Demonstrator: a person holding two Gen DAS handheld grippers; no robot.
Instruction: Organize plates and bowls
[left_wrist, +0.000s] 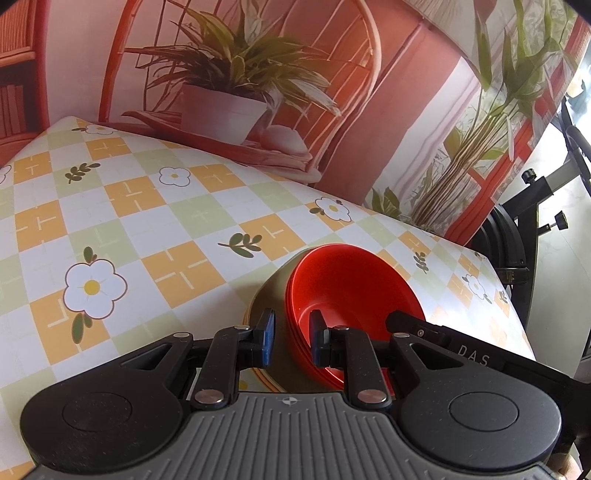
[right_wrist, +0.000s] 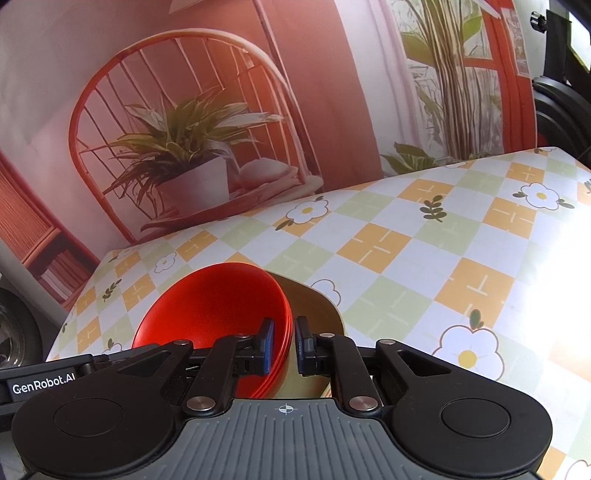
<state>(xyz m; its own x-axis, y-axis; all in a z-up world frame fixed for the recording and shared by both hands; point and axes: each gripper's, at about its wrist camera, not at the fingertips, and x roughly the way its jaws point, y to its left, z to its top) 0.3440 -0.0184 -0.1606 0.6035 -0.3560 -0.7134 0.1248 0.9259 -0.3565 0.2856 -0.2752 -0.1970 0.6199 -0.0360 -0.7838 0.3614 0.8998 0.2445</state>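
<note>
Pinching red bowls' (left_wrist: 343, 291) rim, both grippers narrowed

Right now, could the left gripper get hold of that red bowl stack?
Probably yes. The left gripper already straddles the rim of the red bowls, one finger inside and one outside; nothing blocks it. The right gripper grips the opposite rim.

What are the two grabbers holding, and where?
Both hold the stack of red bowls by its rim. The left gripper pinches one side, the right gripper the opposite side, jaws astride the edge.
</note>
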